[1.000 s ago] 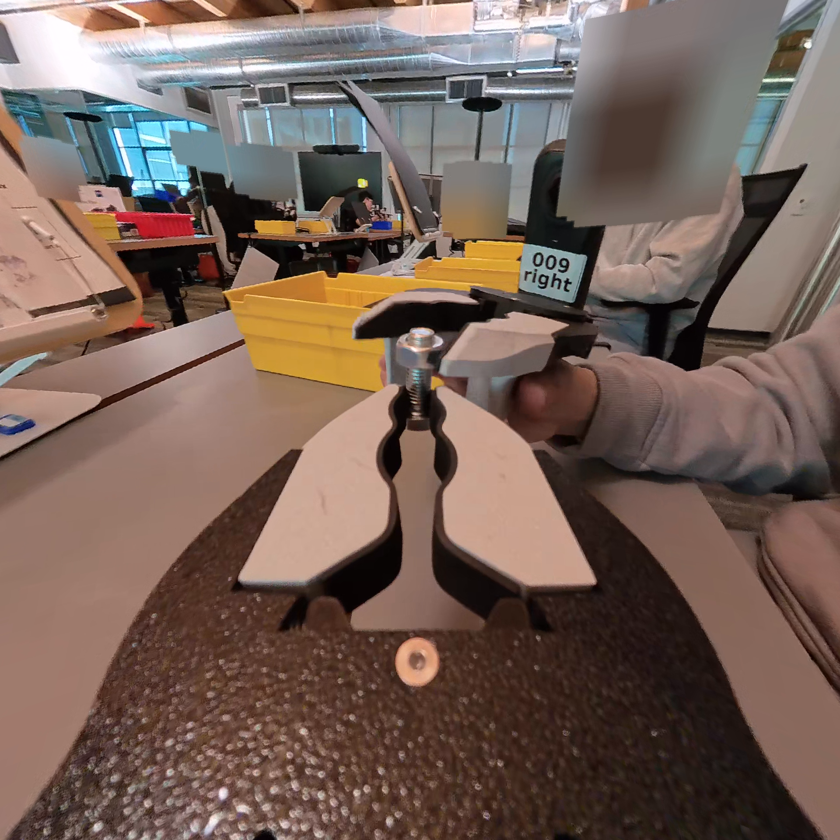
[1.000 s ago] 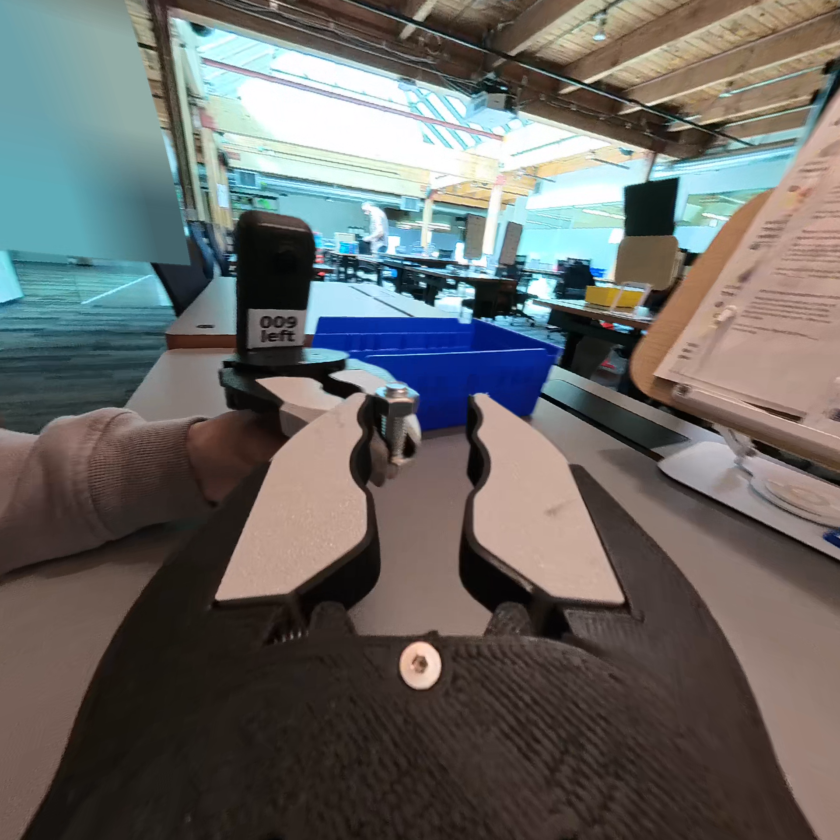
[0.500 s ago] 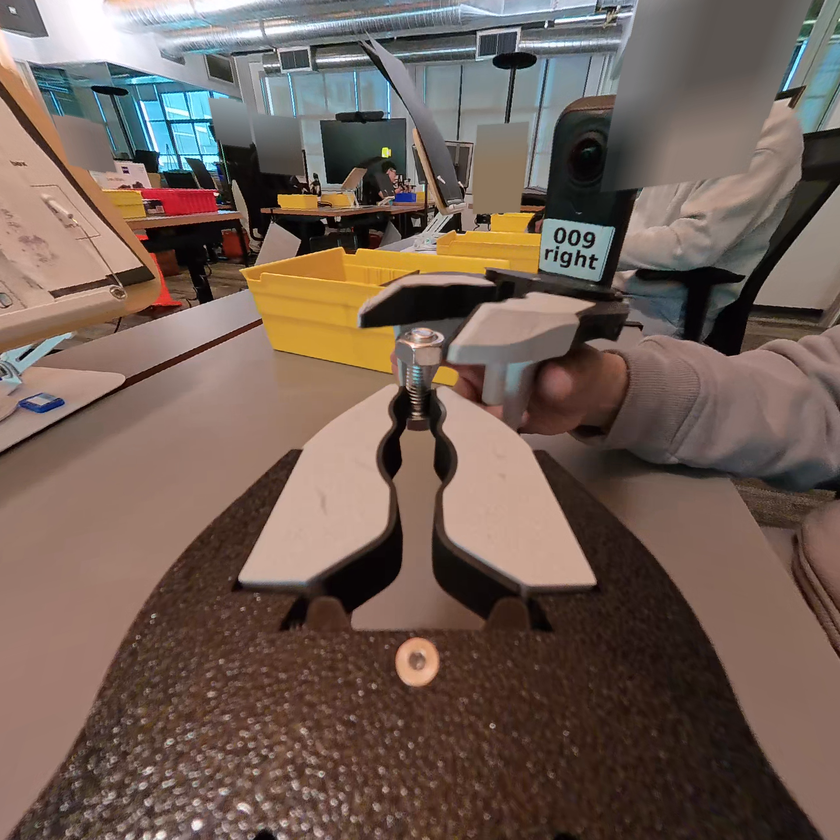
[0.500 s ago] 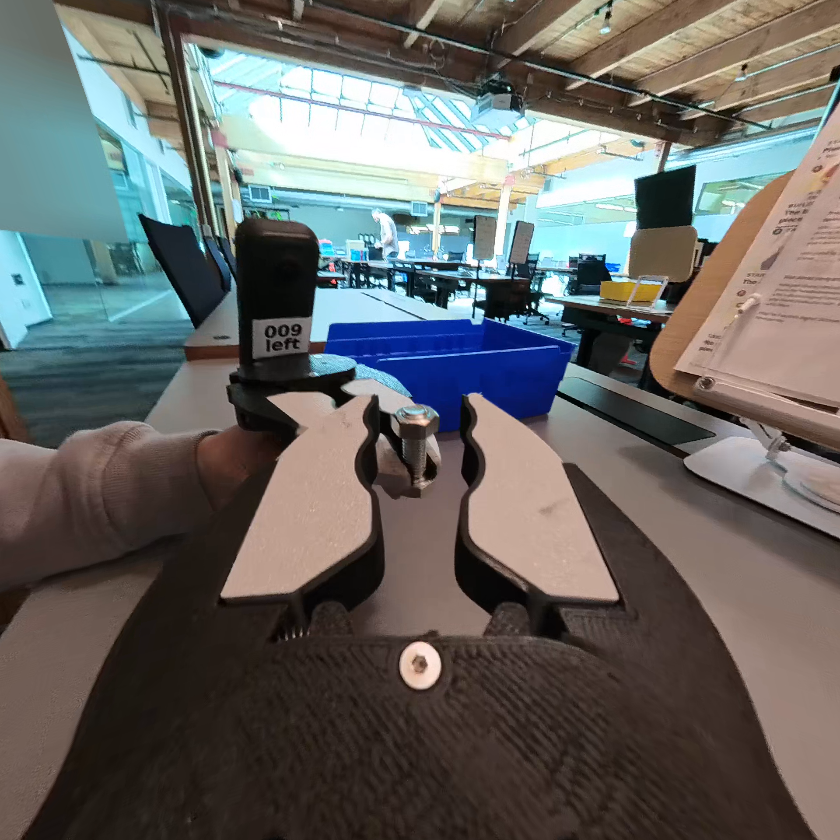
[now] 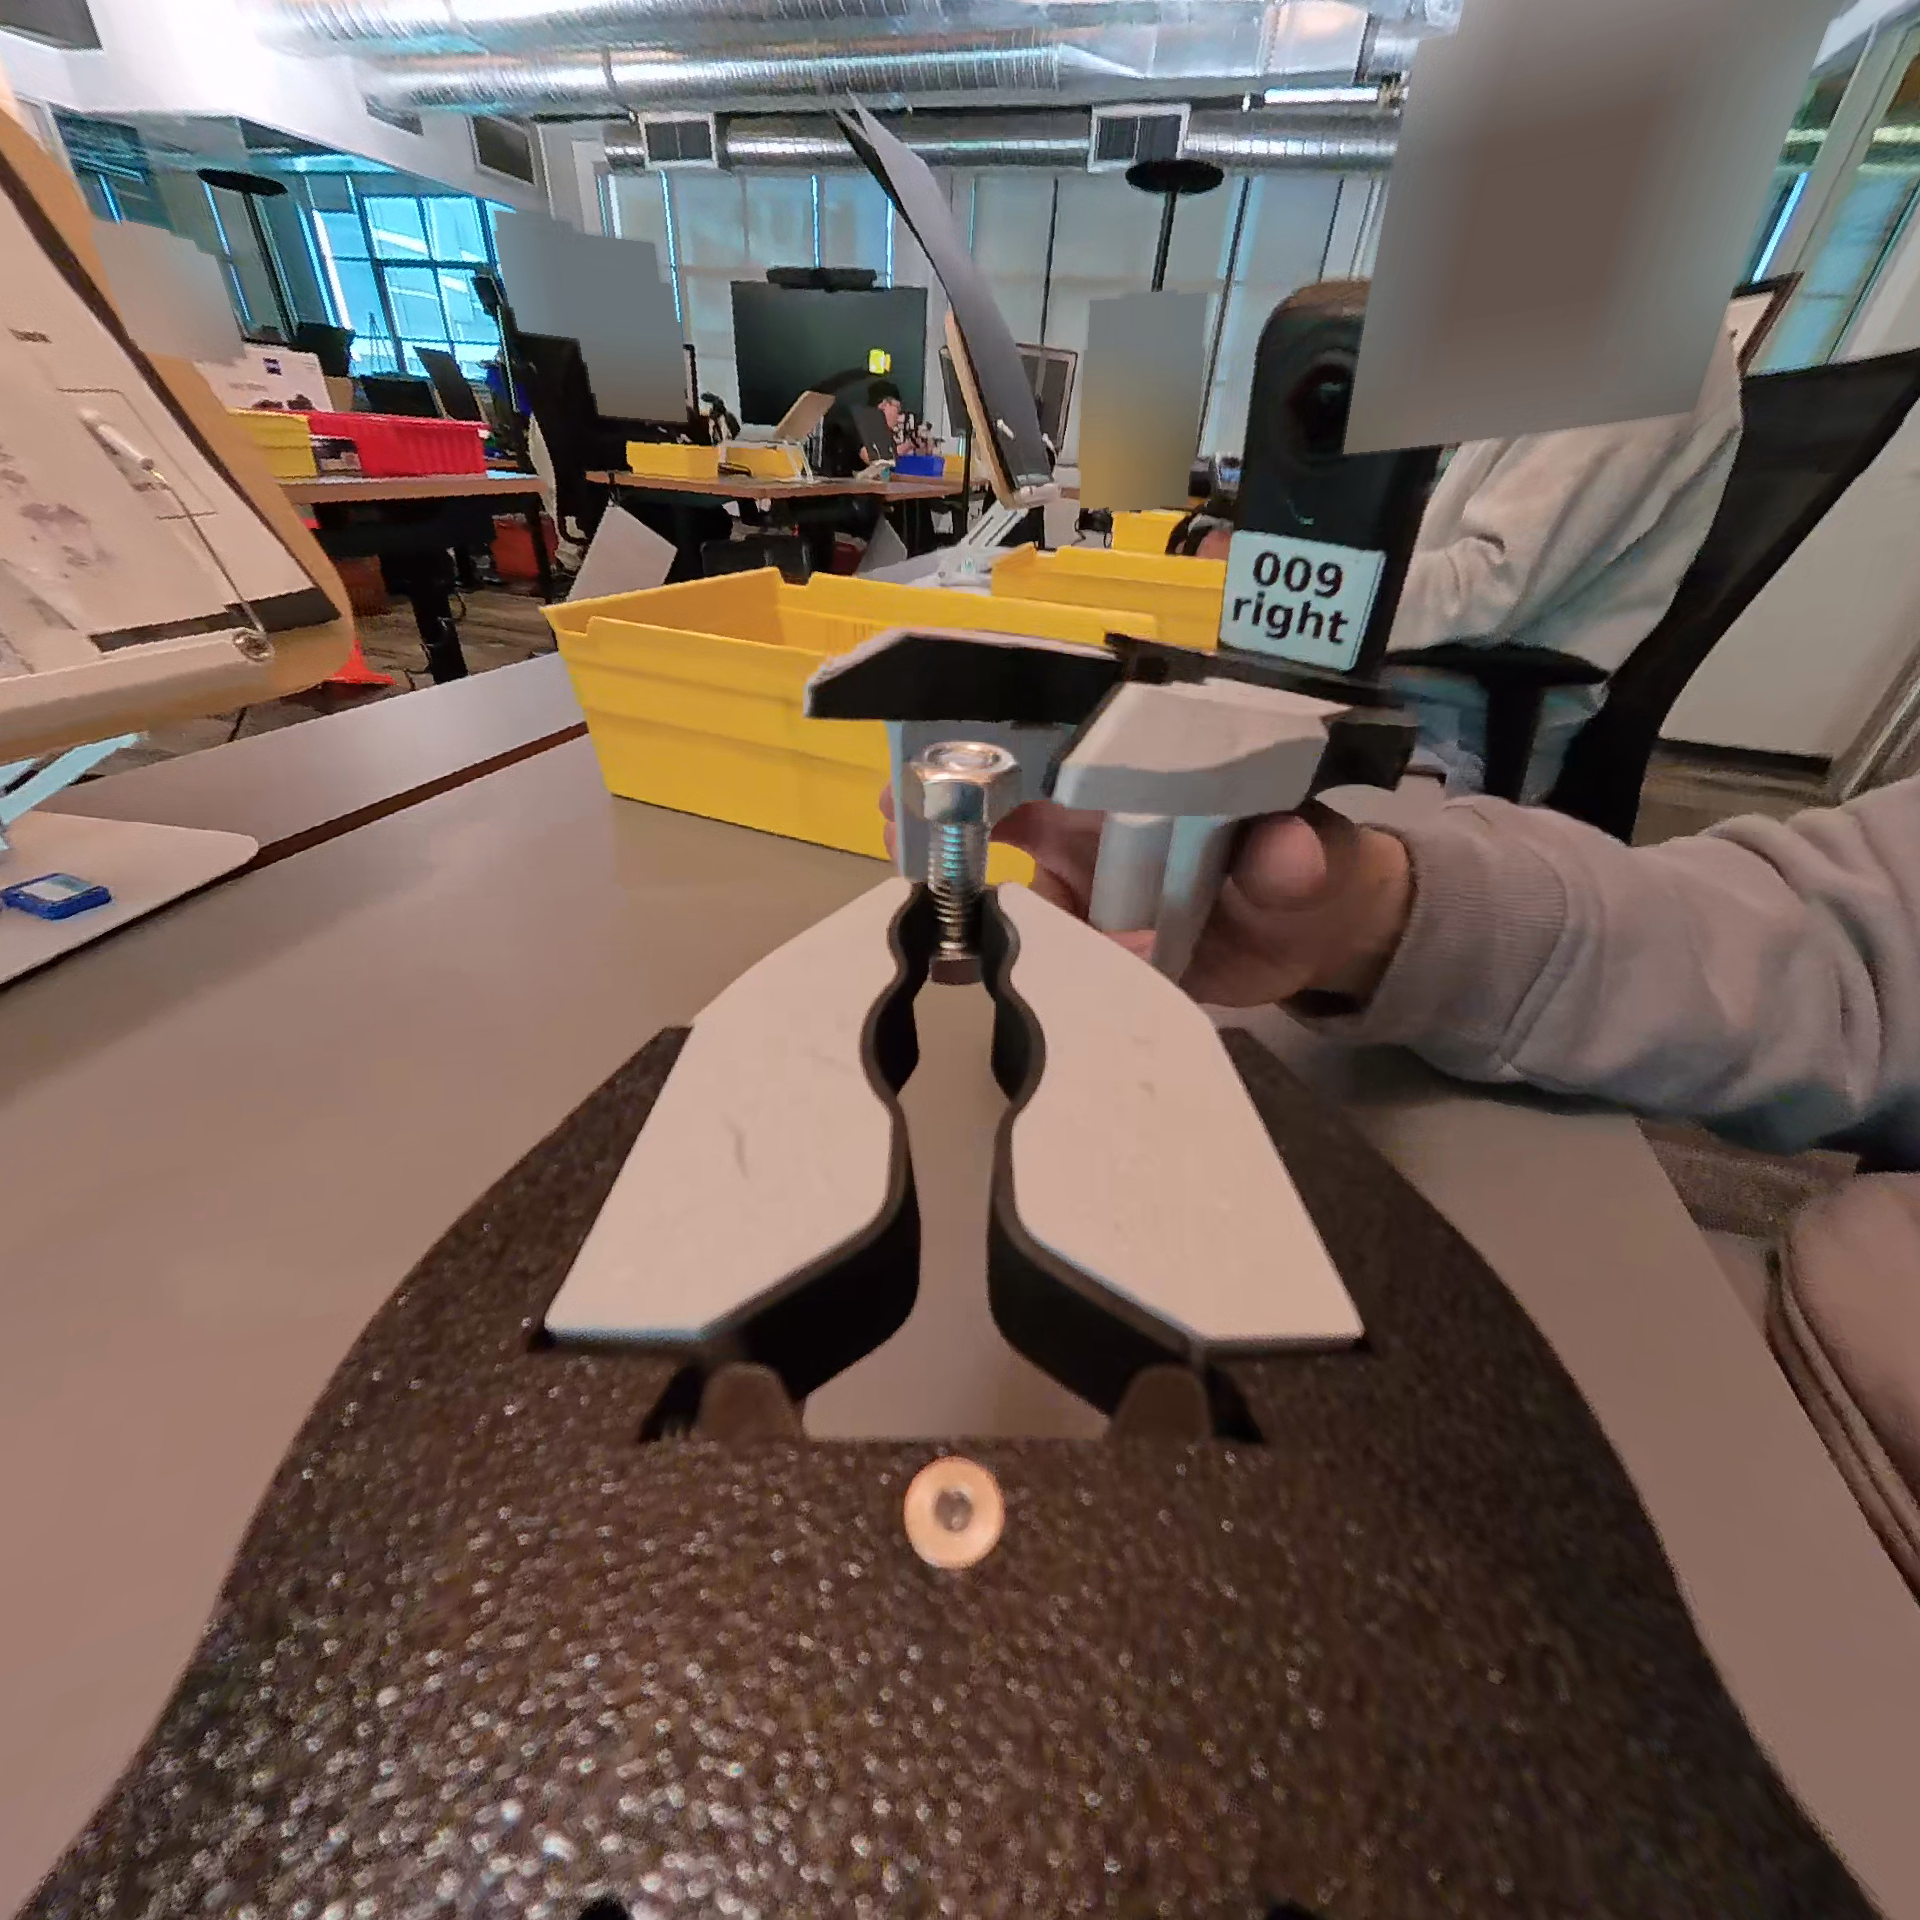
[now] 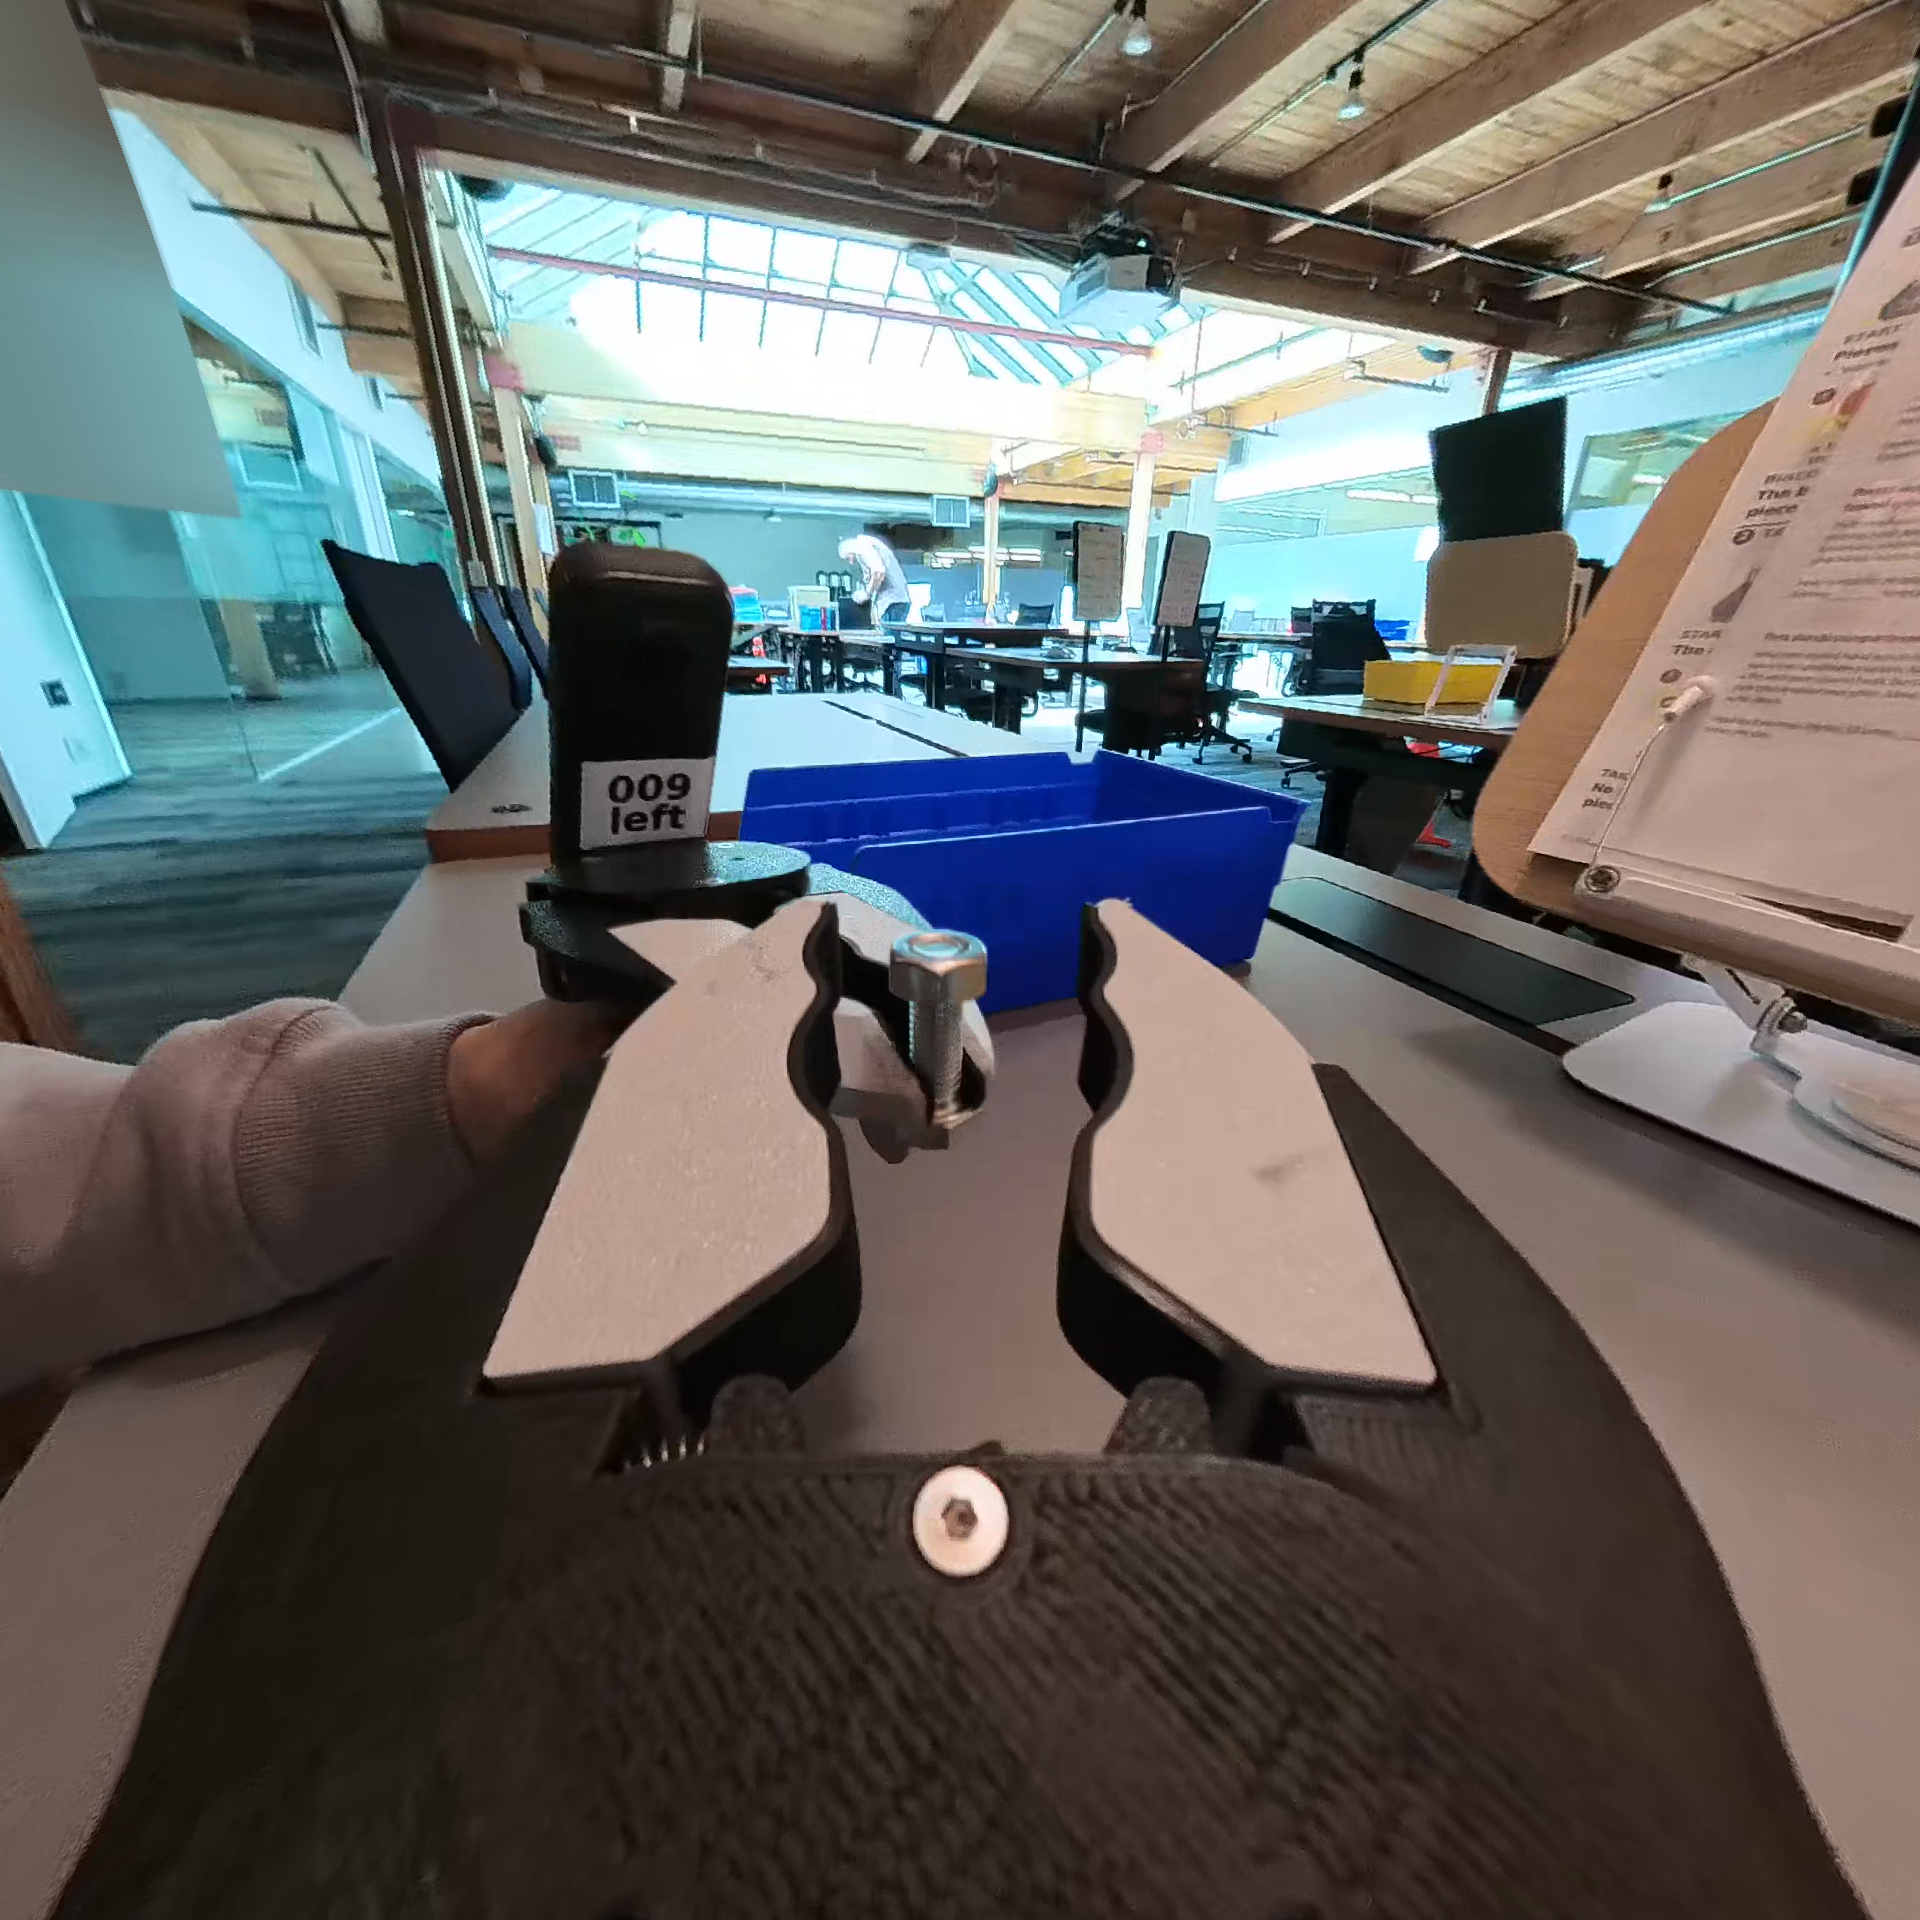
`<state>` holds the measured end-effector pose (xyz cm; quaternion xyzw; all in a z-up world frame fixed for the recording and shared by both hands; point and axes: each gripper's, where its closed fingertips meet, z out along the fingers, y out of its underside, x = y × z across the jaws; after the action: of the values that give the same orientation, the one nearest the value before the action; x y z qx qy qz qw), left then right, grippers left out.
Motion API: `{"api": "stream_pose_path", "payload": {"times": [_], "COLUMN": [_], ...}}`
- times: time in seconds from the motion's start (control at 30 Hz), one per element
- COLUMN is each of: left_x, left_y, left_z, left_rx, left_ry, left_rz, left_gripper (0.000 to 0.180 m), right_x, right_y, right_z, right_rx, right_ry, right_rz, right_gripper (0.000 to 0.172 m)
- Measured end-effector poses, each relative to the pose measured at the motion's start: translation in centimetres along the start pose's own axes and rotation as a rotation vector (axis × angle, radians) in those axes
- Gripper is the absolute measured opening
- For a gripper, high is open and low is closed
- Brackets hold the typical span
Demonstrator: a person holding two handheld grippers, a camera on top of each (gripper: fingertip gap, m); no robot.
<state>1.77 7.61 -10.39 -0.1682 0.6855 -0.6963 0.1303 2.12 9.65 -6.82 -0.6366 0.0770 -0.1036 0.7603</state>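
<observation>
Left claw (image 5: 954, 940) around bolt (image 5: 954, 831), tip perhaps hidden.

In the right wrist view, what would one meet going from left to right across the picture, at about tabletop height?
Grey sleeve → left gripper holding a silver bolt upright → blue bin → document stand.

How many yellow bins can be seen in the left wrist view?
4, possibly more hidden. One large bin on the near table behind the bolt, a second behind it, and two small ones on far desks.
</observation>
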Motion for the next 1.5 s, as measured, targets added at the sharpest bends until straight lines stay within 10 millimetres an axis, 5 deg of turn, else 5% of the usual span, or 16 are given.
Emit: {"api": "stream_pose_path", "payload": {"times": [0.2, 0.23, 0.3, 0.63, 0.83, 0.9, 0.93, 1.2, 1.5], "left_x": [-0.8, -0.9, -1.1, -0.4, -0.6, -0.8, -0.8, -0.1, -0.6], "left_y": [-0.4, -0.8, -1.3, 0.2, -0.1, -0.6, -0.8, 0.3, 0.2], "left_z": [-0.5, -0.9, -1.4, -0.3, -0.4, -0.9, -1.1, 0.0, -0.3], "left_rx": [0.038, 0.071, 0.113, -0.001, 0.024, 0.066, 0.077, -0.014, -0.002], "left_ry": [-0.023, -0.014, -0.011, 0.009, 0.006, 0.009, 0.009, 0.004, -0.020], "left_rz": [-0.057, -0.072, -0.096, -0.053, -0.080, -0.091, -0.090, -0.023, -0.028], "left_gripper": [0.008, 0.008, 0.008, 0.008, 0.008, 0.008, 0.008, 0.008, 0.008], "right_x": [2.4, 3.5, 4.9, 0.5, 1.9, 4.0, 4.6, 0.2, 1.4], "right_y": [0.1, 0.1, 0.4, 0.4, 0.2, 0.2, 0.3, 0.4, 0.6], "right_z": [-0.7, -1.2, -1.8, -0.1, -0.6, -1.3, -1.6, -0.1, -0.4], "right_rx": [-0.017, -0.009, -0.012, -0.018, -0.021, -0.006, 0.003, -0.022, -0.023], "right_ry": [0.094, 0.147, 0.202, 0.025, 0.069, 0.172, 0.189, -0.006, 0.034], "right_rz": [0.019, 0.039, 0.080, -0.022, 0.003, 0.063, 0.086, 0.003, 0.069], "right_gripper": [0.050, 0.032, 0.042, 0.044, 0.052, 0.035, 0.043, 0.045, 0.043]}}
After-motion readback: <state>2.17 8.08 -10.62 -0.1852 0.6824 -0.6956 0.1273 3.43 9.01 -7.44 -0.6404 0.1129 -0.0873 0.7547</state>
